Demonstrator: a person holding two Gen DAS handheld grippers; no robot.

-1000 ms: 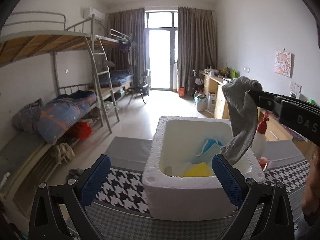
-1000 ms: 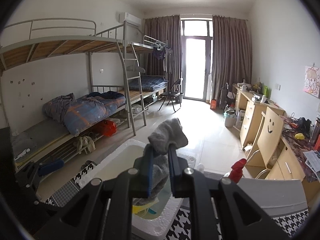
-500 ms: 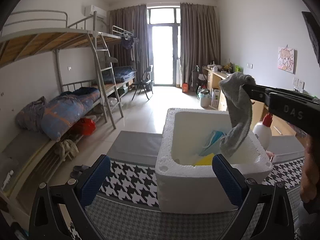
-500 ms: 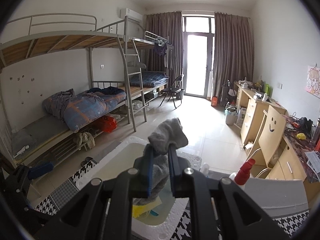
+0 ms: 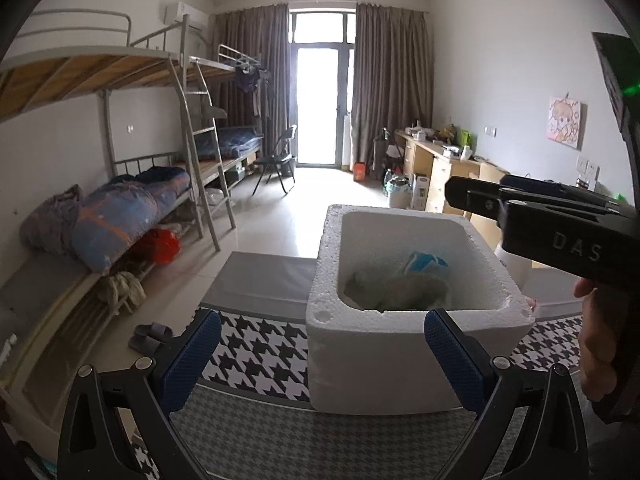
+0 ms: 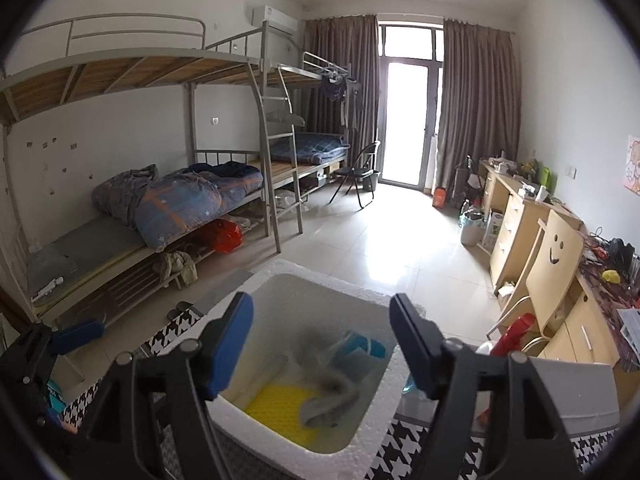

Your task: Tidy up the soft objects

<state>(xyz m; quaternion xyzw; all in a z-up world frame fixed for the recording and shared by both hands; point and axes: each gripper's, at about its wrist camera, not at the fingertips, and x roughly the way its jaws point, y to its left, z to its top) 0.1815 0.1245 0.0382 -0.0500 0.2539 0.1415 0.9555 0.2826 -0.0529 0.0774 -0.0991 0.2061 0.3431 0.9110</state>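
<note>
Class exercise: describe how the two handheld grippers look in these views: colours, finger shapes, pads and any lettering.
Both are matte black plastic. The left gripper and right gripper each have two angular fingers with silver screws and blue pads. Seen side-on from the left wrist camera, the right gripper's body carries raised letters "DAS".

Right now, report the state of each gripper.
Left gripper: open, empty.
Right gripper: jaws just opened, nothing between them; grey sock in foam box.
</note>
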